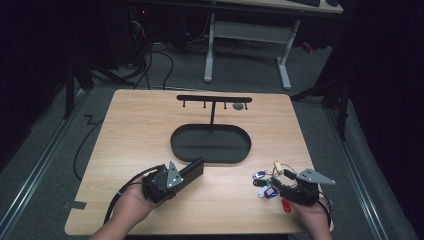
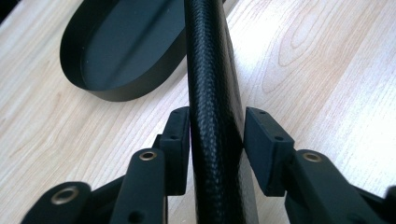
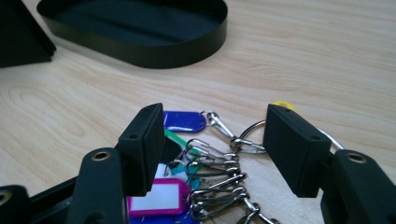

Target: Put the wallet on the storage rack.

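My left gripper (image 1: 182,175) is shut on a long black case with a pebbled skin (image 1: 192,169), near the table's front left. In the left gripper view the case (image 2: 210,70) runs up between the two pads (image 2: 180,135), which press on its sides, and it points at the black oval tray (image 2: 126,91). My right gripper (image 1: 280,187) stands open at the front right over a bunch of key tags and clips (image 1: 265,187). In the right gripper view its gripper (image 3: 215,135) straddles the bunch (image 3: 210,172) without touching it: blue, green, pink and yellow tags on metal snap hooks.
The oval tray (image 1: 210,159) sits mid-table, and behind it rises a black T-shaped rack with short pegs (image 1: 214,98). A small grey disc (image 1: 238,106) lies by the rack. A desk frame and cables stand on the floor beyond the table.
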A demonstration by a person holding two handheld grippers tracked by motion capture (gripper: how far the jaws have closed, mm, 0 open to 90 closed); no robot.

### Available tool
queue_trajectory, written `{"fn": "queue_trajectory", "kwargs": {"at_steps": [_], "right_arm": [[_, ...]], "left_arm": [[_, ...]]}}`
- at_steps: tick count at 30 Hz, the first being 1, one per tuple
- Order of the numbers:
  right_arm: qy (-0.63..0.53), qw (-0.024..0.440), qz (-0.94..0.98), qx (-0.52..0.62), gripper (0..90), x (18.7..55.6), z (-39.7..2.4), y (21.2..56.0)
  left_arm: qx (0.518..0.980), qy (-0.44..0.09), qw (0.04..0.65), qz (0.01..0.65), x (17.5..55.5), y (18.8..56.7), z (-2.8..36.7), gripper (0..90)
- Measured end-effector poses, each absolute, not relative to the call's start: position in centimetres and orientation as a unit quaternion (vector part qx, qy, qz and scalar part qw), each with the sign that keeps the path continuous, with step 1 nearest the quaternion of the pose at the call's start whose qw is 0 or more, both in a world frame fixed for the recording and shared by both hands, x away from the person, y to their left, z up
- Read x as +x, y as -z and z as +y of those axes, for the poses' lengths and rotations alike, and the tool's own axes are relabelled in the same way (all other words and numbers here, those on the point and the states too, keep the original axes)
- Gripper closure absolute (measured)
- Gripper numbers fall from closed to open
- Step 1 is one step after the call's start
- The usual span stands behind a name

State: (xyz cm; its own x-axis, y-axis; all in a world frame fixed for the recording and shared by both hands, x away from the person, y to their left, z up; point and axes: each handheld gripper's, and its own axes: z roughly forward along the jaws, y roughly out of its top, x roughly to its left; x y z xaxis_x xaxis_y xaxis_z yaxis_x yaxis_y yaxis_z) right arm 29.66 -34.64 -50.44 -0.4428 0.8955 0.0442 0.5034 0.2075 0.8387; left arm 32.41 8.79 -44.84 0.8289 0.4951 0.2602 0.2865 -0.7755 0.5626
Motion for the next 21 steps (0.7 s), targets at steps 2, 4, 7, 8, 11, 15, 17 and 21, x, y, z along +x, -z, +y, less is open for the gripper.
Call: {"fn": "queue_trajectory", "kwargs": {"at_steps": [2,4,7,8,11,15,17,21], "right_arm": [[-0.414,0.234,0.743,0.472,38.7,29.6,-34.6,50.5],[-0.411,0.233,0.745,0.471,38.7,29.6,-34.5,50.7],[-0.409,0.232,0.746,0.472,38.7,29.5,-34.6,50.8],[-0.409,0.233,0.745,0.473,38.8,29.4,-34.7,50.7],[-0.413,0.235,0.738,0.479,38.8,29.2,-34.9,50.5],[-0.417,0.234,0.734,0.483,38.8,28.8,-34.9,50.4],[-0.420,0.239,0.732,0.480,38.9,28.7,-34.9,50.3],[-0.417,0.243,0.731,0.483,38.9,28.5,-34.8,50.3]], "left_arm": [[0.922,-0.194,0.259,0.213,32.6,44.7,8.8,62.8],[0.925,-0.180,0.254,0.216,32.9,44.4,8.8,64.4],[0.925,-0.165,0.256,0.227,33.2,44.1,8.9,65.5],[0.926,-0.157,0.256,0.231,33.3,44.1,9.0,65.5],[0.927,-0.141,0.249,0.242,33.8,43.9,9.1,65.9],[0.926,-0.124,0.244,0.258,34.0,43.8,9.3,68.3],[0.928,-0.115,0.238,0.261,34.1,43.7,9.2,69.5],[0.928,-0.113,0.234,0.268,34.1,43.7,9.0,69.7]]}}
